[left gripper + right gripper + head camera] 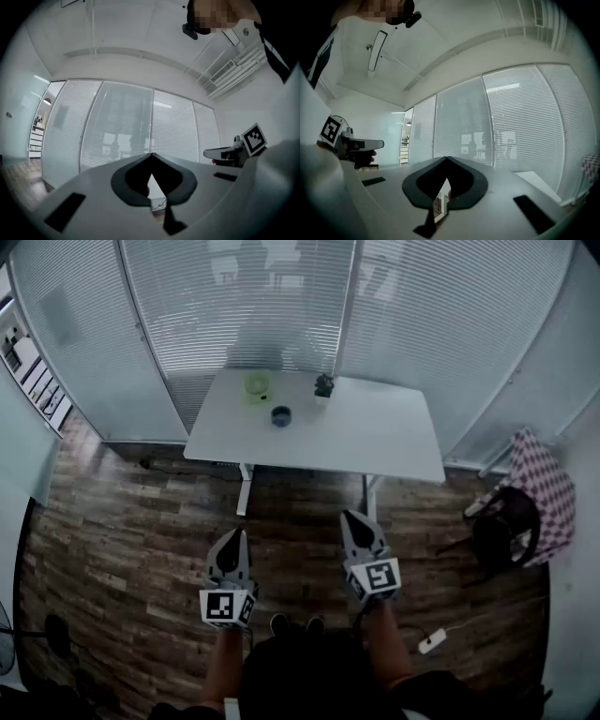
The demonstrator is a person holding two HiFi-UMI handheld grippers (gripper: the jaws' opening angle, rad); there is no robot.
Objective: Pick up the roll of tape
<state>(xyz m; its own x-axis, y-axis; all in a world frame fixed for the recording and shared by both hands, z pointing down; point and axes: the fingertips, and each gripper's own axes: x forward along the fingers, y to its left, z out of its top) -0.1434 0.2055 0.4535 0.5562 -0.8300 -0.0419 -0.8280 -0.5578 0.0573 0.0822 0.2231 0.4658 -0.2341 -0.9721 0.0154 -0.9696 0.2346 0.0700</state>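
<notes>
The roll of tape, a small dark blue ring, lies on the white table far ahead, near its back edge. I stand well short of the table on the wooden floor. My left gripper and right gripper are held level side by side at waist height, both pointing toward the table. Both are shut with nothing between their tips. The left gripper view shows its closed tips against the blinds, and the right gripper view shows the same for its tips. Neither gripper view shows the tape.
A green object and a small potted plant stand on the table behind the tape. A chair with a checked cloth and a black bag sits at the right. A white power strip lies on the floor. Glass walls with blinds close the room.
</notes>
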